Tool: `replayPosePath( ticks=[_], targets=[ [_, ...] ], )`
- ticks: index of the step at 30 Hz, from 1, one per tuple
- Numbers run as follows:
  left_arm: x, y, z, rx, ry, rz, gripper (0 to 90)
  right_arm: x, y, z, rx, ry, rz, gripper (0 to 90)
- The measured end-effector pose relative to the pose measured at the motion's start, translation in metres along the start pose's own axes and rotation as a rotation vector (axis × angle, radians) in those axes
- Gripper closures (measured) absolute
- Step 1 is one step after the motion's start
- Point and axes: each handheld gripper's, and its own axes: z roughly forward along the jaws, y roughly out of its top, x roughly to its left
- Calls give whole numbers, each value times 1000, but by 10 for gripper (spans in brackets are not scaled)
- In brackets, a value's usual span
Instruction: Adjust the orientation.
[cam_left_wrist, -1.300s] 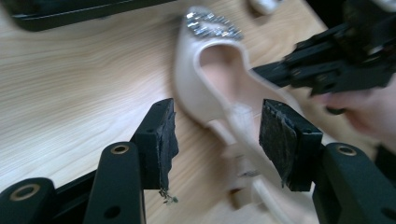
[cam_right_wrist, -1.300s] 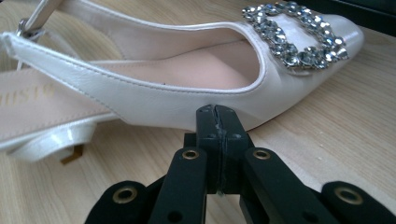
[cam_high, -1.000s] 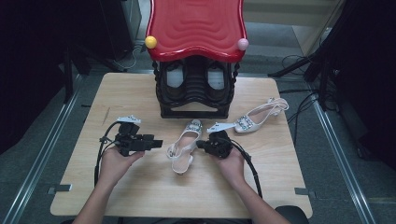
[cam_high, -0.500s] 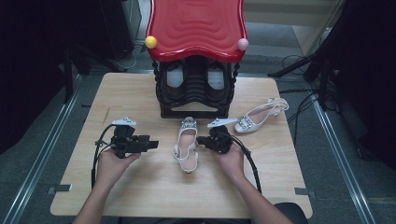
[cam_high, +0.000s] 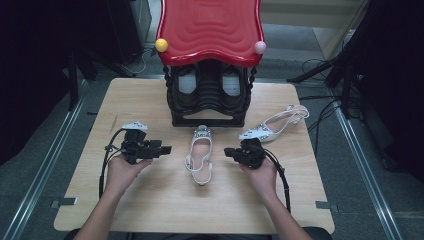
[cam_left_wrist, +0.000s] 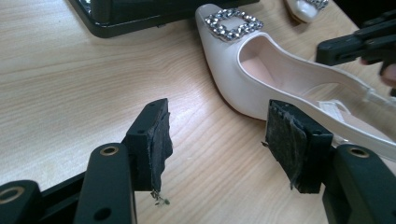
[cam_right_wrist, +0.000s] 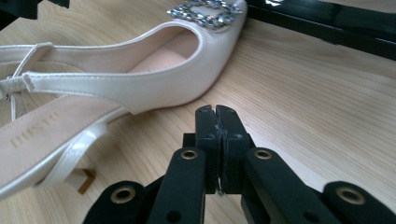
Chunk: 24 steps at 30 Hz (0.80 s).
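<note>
A white slingback shoe (cam_high: 200, 152) with a jewelled buckle stands upright mid-table, its toe toward the rack. My left gripper (cam_high: 166, 149) hovers just left of it, and its jaws have just been opening. In the left gripper view the left gripper (cam_left_wrist: 217, 140) stands open with only bare wood between the pads, and the shoe (cam_left_wrist: 224, 60) lies just beyond them. My right gripper (cam_high: 227, 151) is a little to the right of the shoe. The right gripper view shows the right gripper (cam_right_wrist: 216, 112) shut on nothing, a short way from the shoe's side (cam_right_wrist: 154, 84).
A black shoe rack (cam_high: 209, 95) with a red wavy top (cam_high: 210, 27) stands at the table's back centre. The second white shoe (cam_high: 272, 127) lies on its side at the right, behind my right gripper. Cables trail from both grippers toward the front edge.
The shoe has turned from a slant to straight, toe toward the rack. My right gripper has drawn away from it to the right. The left gripper has stayed about where it was.
</note>
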Motion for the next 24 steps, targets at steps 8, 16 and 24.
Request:
replayPosePath(
  ticks=[8, 16, 24],
  targets=[
    [8, 2, 10, -20, 11, 0, 401, -14, -7, -28, -27, -55, 14, 900],
    [11, 6, 14, -8, 19, 16, 399, -37, -15, -47, -70, -117, 81, 900],
    [9, 5, 13, -15, 22, 31, 398, -60, -12, -61, -80, -151, 94, 900]
  ],
)
